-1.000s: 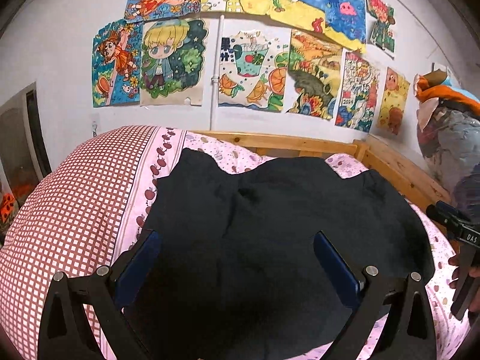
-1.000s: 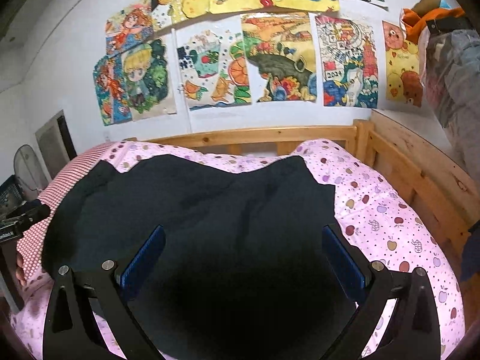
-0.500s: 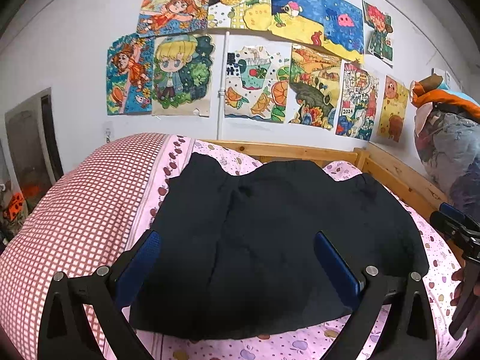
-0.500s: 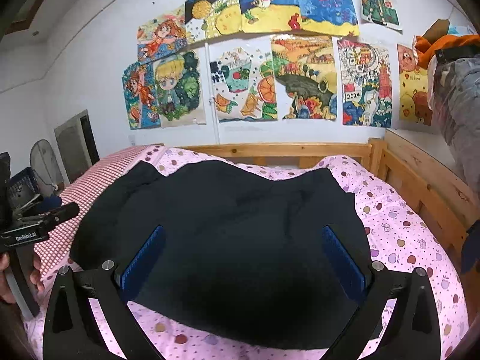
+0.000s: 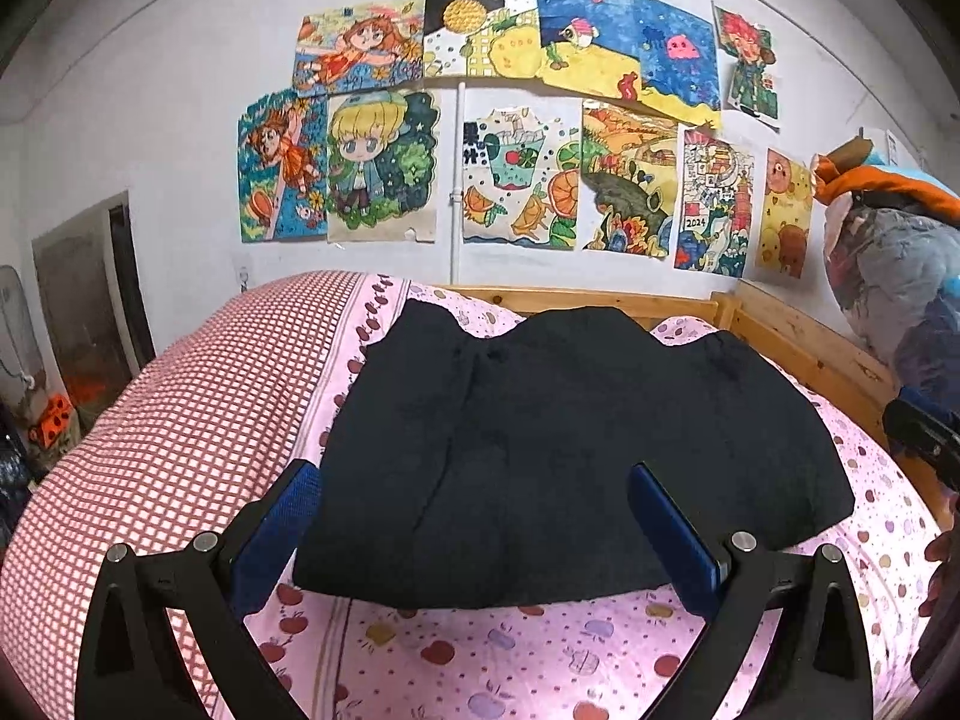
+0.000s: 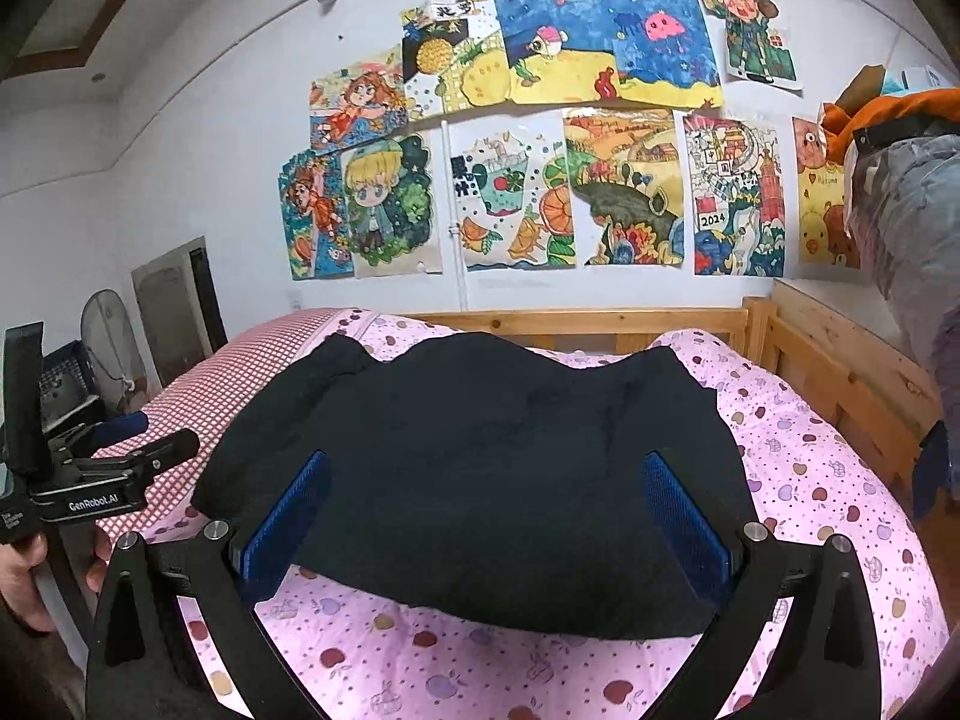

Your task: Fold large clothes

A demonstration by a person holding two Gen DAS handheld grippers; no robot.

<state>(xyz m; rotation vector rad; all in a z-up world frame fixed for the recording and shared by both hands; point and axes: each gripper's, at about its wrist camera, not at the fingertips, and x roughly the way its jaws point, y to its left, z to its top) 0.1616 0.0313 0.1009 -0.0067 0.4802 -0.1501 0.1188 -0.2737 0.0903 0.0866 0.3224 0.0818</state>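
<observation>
Left wrist view: my left gripper (image 5: 474, 516) has its jaws wide apart over the black cloth (image 5: 564, 450), which lies flat on the pink bed cover (image 5: 540, 660). Right wrist view: my right gripper (image 6: 486, 510) is wide apart too, holding nothing.

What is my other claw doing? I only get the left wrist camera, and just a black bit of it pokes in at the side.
Observer: The right claw is open, with its blue pads wide apart and nothing gripped. The black garment lies spread on the pink quilt in front of it.
Operator: Can you see my left claw from over there?
Observer: Yes. The left claw shows at the left edge of the right wrist view, off to the side of the garment and not touching it.
Operator: Who is holding it?
Observer: A hand grips its handle from below, and white lettering on its side reads "GenRobot.AI".
</observation>
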